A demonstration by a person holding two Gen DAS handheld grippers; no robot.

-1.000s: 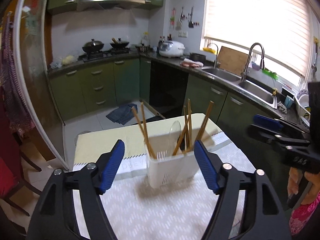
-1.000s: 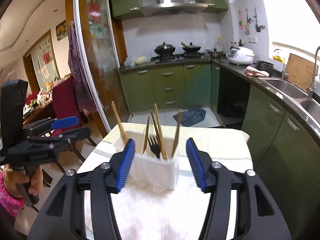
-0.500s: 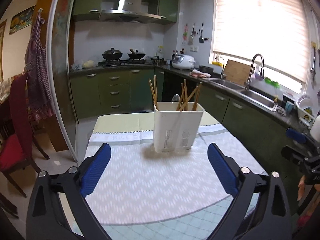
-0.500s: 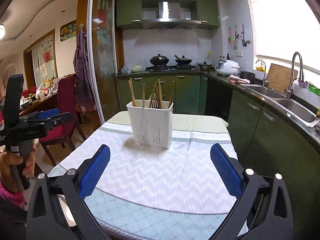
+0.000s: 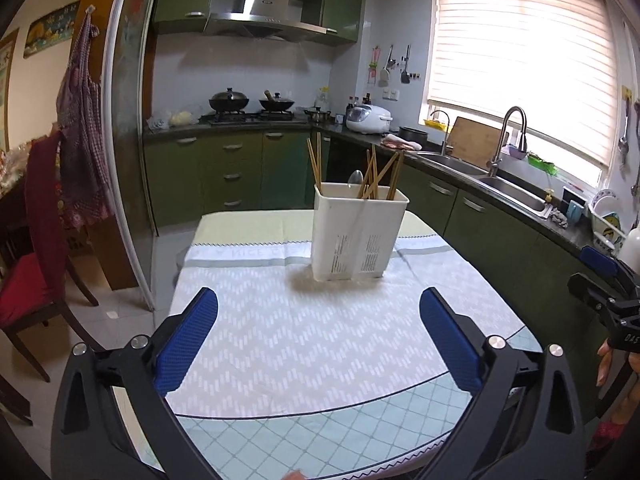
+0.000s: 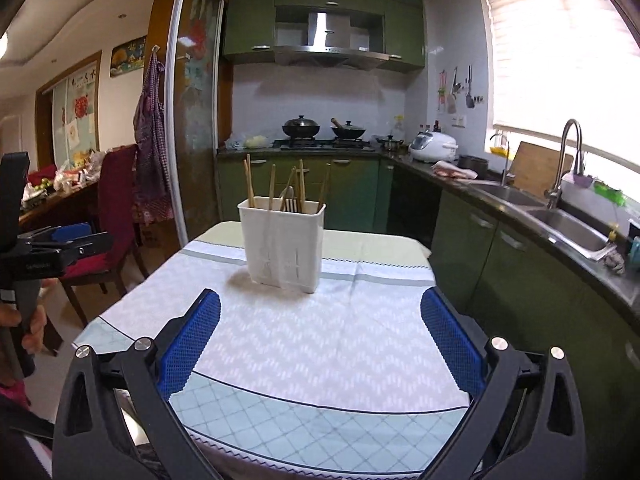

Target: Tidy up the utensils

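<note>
**Utensils Stand in the White Holder**

Chopsticks (image 5: 315, 162) poke up from a white holder (image 5: 358, 236) in the middle of the table (image 5: 320, 432), on a pale cloth (image 5: 312, 340). A spoon (image 5: 355, 178) and a fork (image 6: 293, 205) sit inside too. The left gripper (image 5: 318, 332) is spread wide, holding nothing. The right gripper (image 6: 320, 336) is spread wide too, empty. Both stay well apart from the holder.

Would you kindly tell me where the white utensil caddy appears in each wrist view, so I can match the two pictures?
Left wrist view: white utensil caddy stands just right of centre, on the patterned cloth.
Right wrist view: the caddy stands left of centre, on the same cloth.
Shared landmark: the range hood, above and behind it in both.
</note>
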